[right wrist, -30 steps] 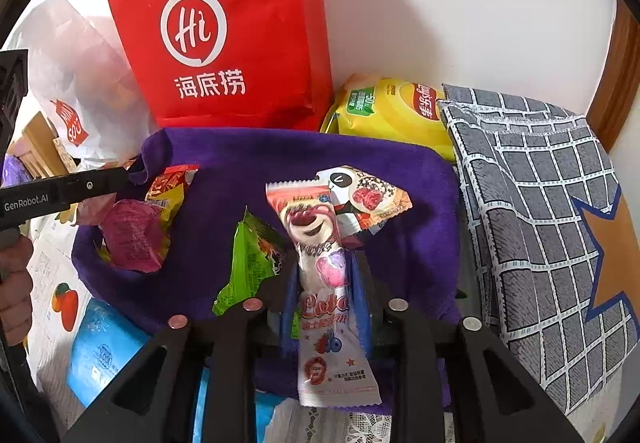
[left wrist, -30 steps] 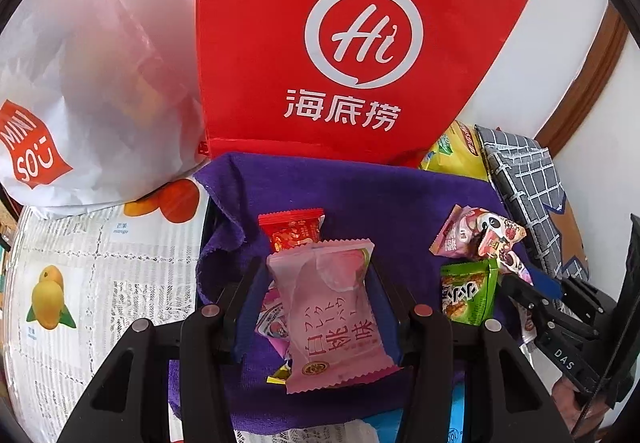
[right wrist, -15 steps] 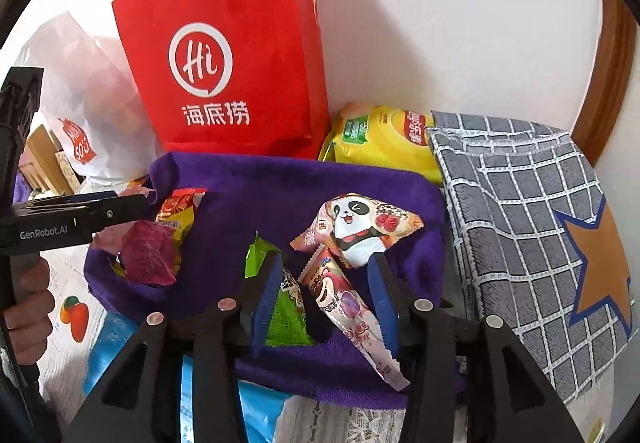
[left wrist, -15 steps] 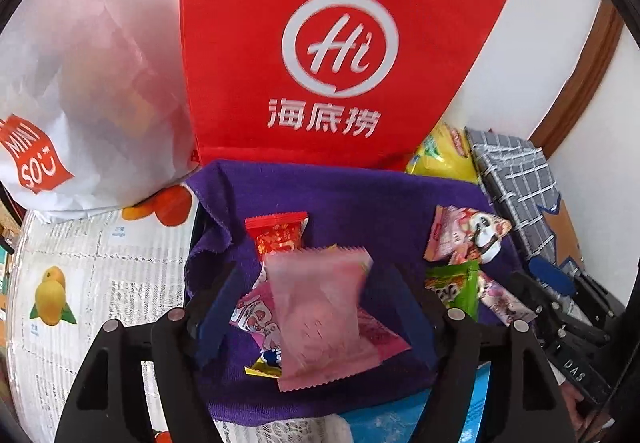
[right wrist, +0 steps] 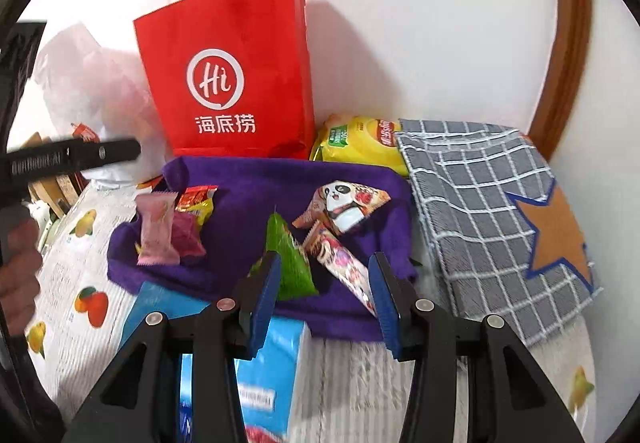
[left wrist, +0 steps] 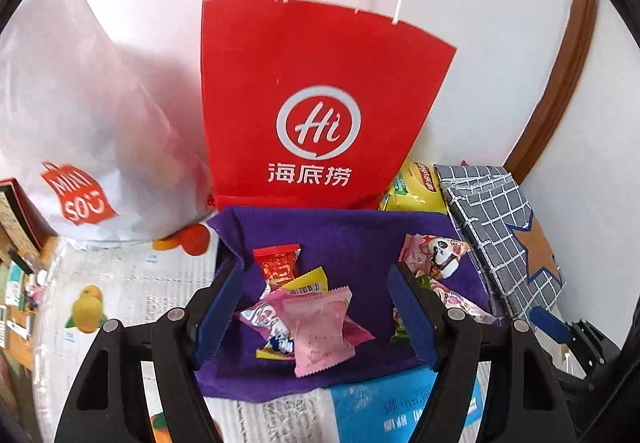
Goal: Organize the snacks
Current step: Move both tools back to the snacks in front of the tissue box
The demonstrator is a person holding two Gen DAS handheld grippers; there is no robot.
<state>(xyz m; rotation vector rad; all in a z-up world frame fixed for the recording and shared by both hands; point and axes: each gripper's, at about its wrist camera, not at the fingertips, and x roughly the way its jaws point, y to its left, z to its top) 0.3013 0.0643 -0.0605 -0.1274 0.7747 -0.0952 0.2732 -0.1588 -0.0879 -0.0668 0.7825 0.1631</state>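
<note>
A purple cloth (left wrist: 352, 231) (right wrist: 240, 179) holds two heaps of snacks. On its left lie a pink peach packet (left wrist: 320, 327) (right wrist: 156, 231), a red packet (left wrist: 278, 263) and other small packets. On its right lie a panda packet (left wrist: 436, 251) (right wrist: 344, 203), a green packet (right wrist: 288, 255) and a long strawberry-bear packet (right wrist: 344, 263). My left gripper (left wrist: 316, 315) is open and empty, raised above the left heap. My right gripper (right wrist: 320, 291) is open and empty, near the right heap.
A red paper bag (left wrist: 316, 103) (right wrist: 228, 71) stands behind the cloth against the wall, a white plastic bag (left wrist: 80, 123) to its left. A yellow chip bag (right wrist: 356, 139) and grey checked fabric (right wrist: 492, 215) lie right. A blue pack (right wrist: 248, 375) lies in front.
Both grippers opened and let go: the pink peach packet dropped onto the left heap, the strawberry-bear packet onto the right heap. Both grippers then pulled back and up.
</note>
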